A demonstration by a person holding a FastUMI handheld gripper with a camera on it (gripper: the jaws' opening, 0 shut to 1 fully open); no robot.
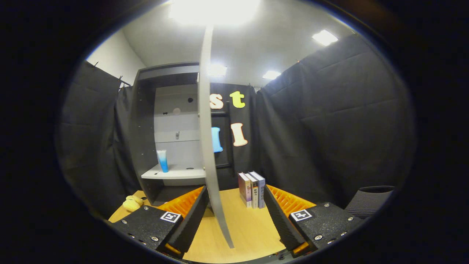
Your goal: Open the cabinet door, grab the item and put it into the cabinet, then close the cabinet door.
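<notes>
Between spread fingers [234, 209], edge-on cabinet door [208, 146] partly hiding shelf [172, 173].

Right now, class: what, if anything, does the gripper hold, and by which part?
Nothing. The gripper is open; the cabinet door's edge stands between its fingers, neither pressing on it.

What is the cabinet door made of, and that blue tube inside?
The cabinet door looks like painted or laminated board: thin, flat, matte grey, seen edge-on between the open fingers of the tool. The tube on the shelf looks like soft, glossy plastic, blue fading to white.
</notes>
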